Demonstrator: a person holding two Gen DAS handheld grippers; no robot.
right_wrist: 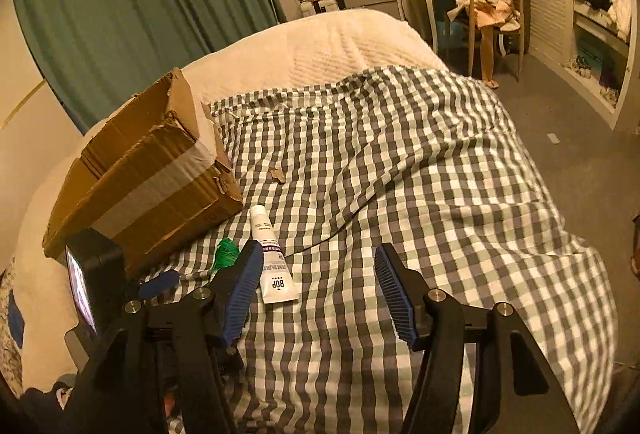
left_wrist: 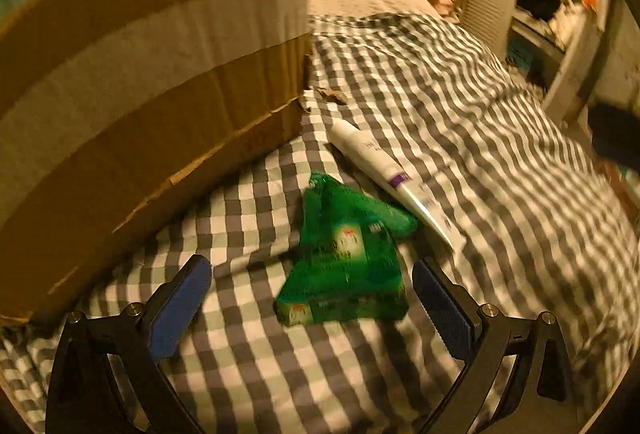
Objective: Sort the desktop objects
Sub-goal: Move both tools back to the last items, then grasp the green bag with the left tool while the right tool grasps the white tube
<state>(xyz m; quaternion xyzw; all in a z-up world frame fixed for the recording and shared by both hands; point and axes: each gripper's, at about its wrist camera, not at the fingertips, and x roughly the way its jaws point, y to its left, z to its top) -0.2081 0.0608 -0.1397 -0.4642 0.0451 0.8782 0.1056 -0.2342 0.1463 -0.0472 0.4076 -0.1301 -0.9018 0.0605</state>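
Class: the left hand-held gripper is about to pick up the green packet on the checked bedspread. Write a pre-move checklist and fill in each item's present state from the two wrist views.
1. Left hand-held gripper open and empty: ok.
2. Green packet between its fingers' line: ok, though it lies just ahead of the fingertips.
3. Packet free of neighbours: not ok; white tube lies against its far edge.
4. Cardboard box open at the top: ok.
5. Right hand-held gripper out of the way: ok; open, empty, over the checked bedspread.
6. What is inside the box: cannot tell.
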